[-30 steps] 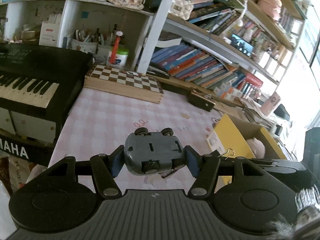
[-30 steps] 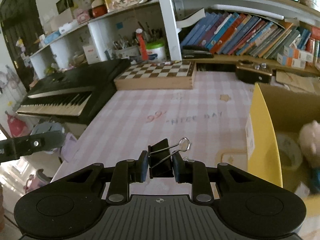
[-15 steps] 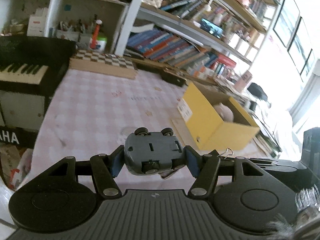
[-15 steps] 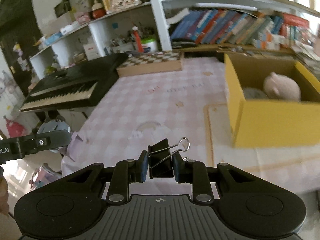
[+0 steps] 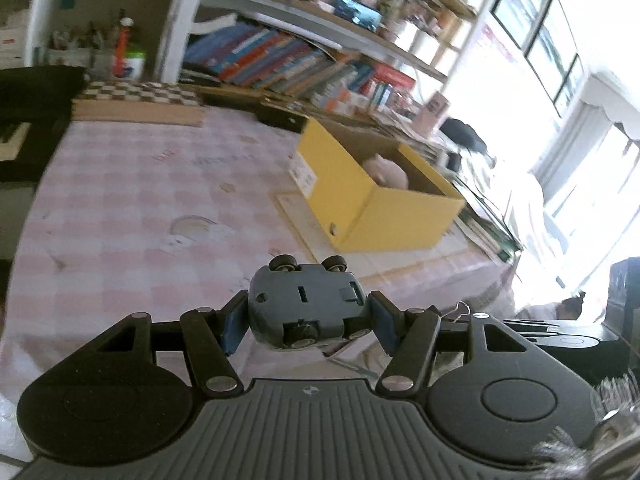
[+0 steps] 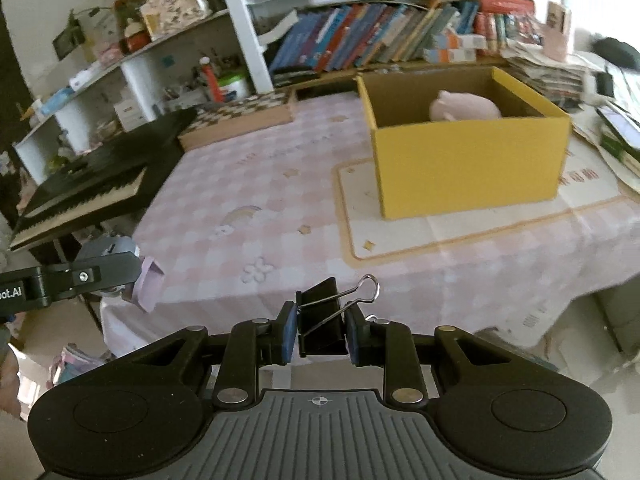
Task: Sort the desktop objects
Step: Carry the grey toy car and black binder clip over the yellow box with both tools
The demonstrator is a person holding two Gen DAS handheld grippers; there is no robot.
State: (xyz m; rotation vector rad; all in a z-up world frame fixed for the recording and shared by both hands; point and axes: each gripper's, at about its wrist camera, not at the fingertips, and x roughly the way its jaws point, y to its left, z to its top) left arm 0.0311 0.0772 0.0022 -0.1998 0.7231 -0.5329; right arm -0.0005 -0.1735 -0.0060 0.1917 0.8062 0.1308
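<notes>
The left gripper (image 5: 306, 322) is clamped on a grey toy car (image 5: 306, 308), its blue pads (image 5: 231, 327) pressing the car's two sides. The car is upside down, underside to the camera, with two small wheels at its far end. The gripper hangs over the near edge of the table (image 5: 132, 208), which wears a pink checked cloth.

The right gripper (image 6: 320, 330) is nipped tight on a black binder clip (image 6: 322, 320); its pads (image 6: 289, 336) squeeze the clip's body from both sides, and one wire handle loops up and to the right. This gripper also hangs at the table's near edge, tilted down.

Beyond both, on a pale mat (image 6: 460, 232) on the cloth, stands an open yellow box (image 6: 468, 160). Inside it lies a pale pink soft thing (image 6: 466, 108), perhaps a plush toy; the blur leaves that unsure.

At the far side of the table a chessboard (image 6: 240, 120) lies flat against the shelves, with rows of books (image 6: 360, 40) behind it. A black keyboard (image 6: 92, 184) stands to the left of the table.

In the right wrist view the left gripper's finger shows at the left edge, with the grey car just behind it, well apart from the box.
</notes>
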